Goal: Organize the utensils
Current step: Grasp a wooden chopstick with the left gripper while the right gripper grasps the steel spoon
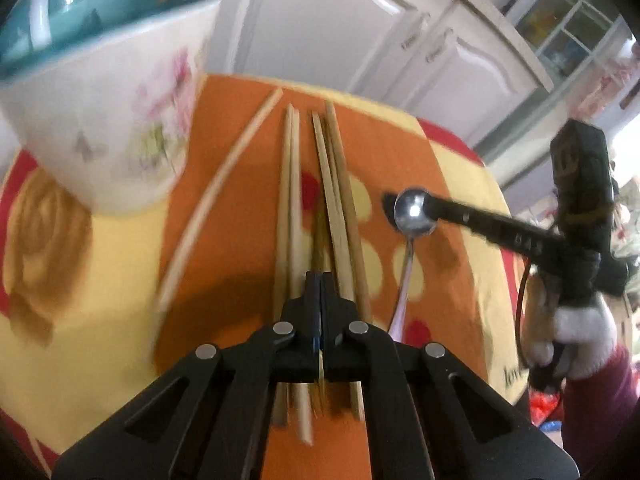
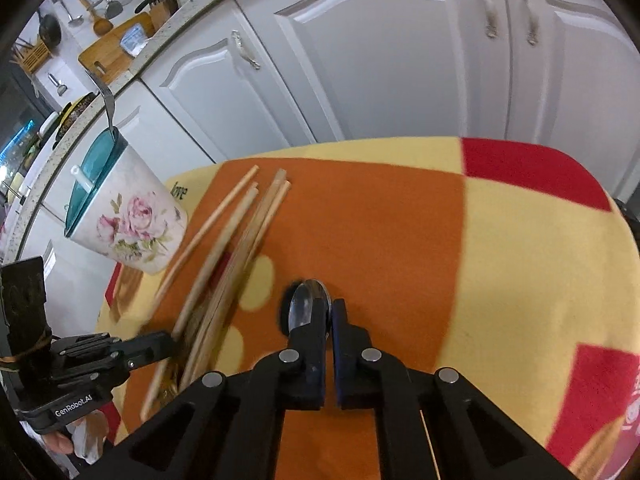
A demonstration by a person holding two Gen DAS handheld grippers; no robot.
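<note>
While both claws are pinched tight, left claw (image 1: 321,280) on the chopsticks (image 1: 332,184) and right claw (image 2: 331,308) on the spoon (image 2: 310,304) lying on the surface (image 2: 500,240), lift slowly toward the cup (image 2: 132,220)

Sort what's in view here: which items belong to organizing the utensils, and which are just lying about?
Part of the job:
- chopsticks, one pinched in the left gripper
- metal spoon, in the right gripper
- floral utensil holder, a handle already sticking out of it

Just lying about:
- patterned cloth under everything
- white cabinet doors
- cutting board and knife block on the counter
</note>
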